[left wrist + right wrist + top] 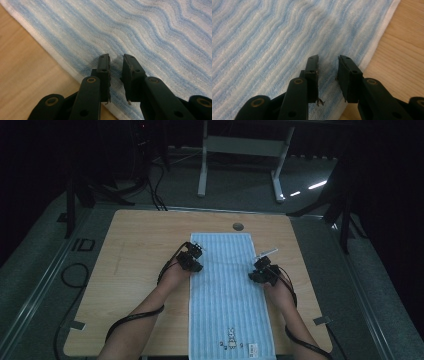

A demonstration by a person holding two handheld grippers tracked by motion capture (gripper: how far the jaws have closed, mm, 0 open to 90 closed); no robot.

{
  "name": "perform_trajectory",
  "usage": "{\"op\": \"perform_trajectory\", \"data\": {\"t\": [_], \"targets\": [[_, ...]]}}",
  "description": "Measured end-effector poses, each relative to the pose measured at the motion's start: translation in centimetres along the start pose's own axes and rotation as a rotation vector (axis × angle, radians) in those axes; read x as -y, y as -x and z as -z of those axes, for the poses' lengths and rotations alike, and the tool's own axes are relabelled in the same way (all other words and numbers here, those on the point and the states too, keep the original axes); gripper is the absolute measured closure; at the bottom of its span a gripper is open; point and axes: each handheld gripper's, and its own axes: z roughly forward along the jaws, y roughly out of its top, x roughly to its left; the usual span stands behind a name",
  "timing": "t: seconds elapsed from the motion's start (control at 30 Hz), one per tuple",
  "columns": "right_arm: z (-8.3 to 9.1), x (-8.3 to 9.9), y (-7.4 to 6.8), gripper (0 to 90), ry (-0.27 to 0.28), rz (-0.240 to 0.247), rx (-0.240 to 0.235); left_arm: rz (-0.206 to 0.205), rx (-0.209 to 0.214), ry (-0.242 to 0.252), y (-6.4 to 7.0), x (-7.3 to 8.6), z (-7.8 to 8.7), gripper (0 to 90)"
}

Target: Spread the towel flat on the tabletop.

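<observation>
Black jaws of the left tool (116, 65) stand slightly apart over the blue-striped towel (140, 32), a small ridge of cloth rising between them, just inside its white hem. Likewise the right tool (328, 66) is a little wider open, its jaws pressed on the towel near the opposite hem, gripping nothing that can be told. From the high view the towel (227, 290) lies flat lengthwise on the wooden worktop (140, 245), a small rabbit print (231, 336) at its near end, a round grommet (238, 226) beyond its far edge, and a desk frame (240, 150) stands on the floor behind.
</observation>
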Motion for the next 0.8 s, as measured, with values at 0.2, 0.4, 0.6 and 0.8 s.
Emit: {"op": "perform_trajectory", "data": {"t": [0.2,0.4,0.6,0.8], "targets": [[-0.2,-0.3,0.2,69.8,-0.001,-0.016,0.004,0.003,-0.021,-0.006,-0.5,-0.9,-0.4,74.6],[-0.2,-0.4,0.5,69.9,-0.003,-0.024,-0.003,0.011,-0.023,-0.006,-0.8,-1.4,-0.7,74.5],[-0.3,-0.7,0.5,69.4,-0.015,-0.022,0.001,0.006,-0.039,-0.02,-0.5,-1.5,-0.6,73.5],[1.2,-1.4,1.7,62.4,0.008,-0.03,0.008,0.057,-0.054,0.022,-1.2,-1.1,1.7,54.4]]}}
